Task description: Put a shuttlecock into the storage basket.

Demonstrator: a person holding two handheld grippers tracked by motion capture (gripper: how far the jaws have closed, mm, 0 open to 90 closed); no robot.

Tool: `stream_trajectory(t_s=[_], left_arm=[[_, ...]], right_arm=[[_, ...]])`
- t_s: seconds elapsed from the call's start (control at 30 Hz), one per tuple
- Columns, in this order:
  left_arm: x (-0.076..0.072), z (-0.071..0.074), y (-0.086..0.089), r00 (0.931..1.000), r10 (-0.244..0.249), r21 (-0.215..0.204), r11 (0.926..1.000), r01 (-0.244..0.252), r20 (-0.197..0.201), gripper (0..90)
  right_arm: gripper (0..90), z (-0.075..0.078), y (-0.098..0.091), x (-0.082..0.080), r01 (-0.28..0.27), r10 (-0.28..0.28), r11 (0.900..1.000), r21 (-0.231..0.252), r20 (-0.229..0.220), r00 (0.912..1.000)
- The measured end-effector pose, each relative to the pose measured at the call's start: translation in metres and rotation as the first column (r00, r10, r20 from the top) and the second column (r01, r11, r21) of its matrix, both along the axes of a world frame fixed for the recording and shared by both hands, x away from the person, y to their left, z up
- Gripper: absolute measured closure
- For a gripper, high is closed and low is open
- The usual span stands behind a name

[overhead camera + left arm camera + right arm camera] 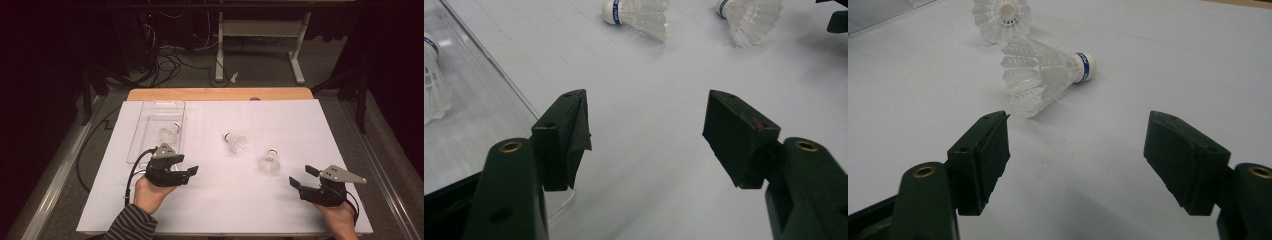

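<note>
In the high view, a clear plastic rectangular tray (150, 135) sits at centre left of the white paper-covered table (225, 200), holding one white feathered shuttlecock (168, 133). Just below it, the left gripper (191, 170) rests with its jaws spread and empty. The left gripper view adds what the high view blurs — the tray's transparent edge (499, 75) at the left of the frame and the blue band on the cork of the middle white shuttlecock (639, 15).

That middle shuttlecock (235, 142) lies on its side at frame centre, long axis slanted, cork toward the upper left. To its right, the third white shuttlecock (270, 161) has its cork toward the top of the frame.

At lower right, the right gripper (300, 176) is also spread and empty, near the third shuttlecock — whose long axis, in the right gripper view, runs roughly sideways across the frame (1045, 75), cork right.
</note>
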State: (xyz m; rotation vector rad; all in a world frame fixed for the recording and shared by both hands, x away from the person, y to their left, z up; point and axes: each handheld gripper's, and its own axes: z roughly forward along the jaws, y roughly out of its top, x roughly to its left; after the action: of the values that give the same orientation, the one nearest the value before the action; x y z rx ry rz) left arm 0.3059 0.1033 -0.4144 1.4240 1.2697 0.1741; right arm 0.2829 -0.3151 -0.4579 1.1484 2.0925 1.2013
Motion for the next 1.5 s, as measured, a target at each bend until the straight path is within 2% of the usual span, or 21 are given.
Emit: stream_trajectory(t_s=[0.87, 1.2, 1.5], left_arm=[[0.009, 0.001, -0.019, 0.9996, -0.022, -0.014, 0.9997, 0.022, -0.016, 37.7], [0.014, 0.0, -0.025, 0.9995, -0.025, -0.006, 0.9997, 0.025, -0.019, 40.6], [0.019, -0.003, -0.034, 0.9986, -0.032, 0.011, 0.9994, 0.032, -0.042, 40.8]], right_arm=[[27.0, 0.0, 0.0, 0.0, -0.002, 0.002, 1.0, 0.0, -0.002, 1.0], [27.0, 0.0, 0.0, 0.0, -0.003, 0.003, 1.0, 0.0, -0.002, 1.0], [27.1, 0.0, 0.0, 0.0, -0.004, 0.004, 1.0, -0.001, -0.002, 1.0]])
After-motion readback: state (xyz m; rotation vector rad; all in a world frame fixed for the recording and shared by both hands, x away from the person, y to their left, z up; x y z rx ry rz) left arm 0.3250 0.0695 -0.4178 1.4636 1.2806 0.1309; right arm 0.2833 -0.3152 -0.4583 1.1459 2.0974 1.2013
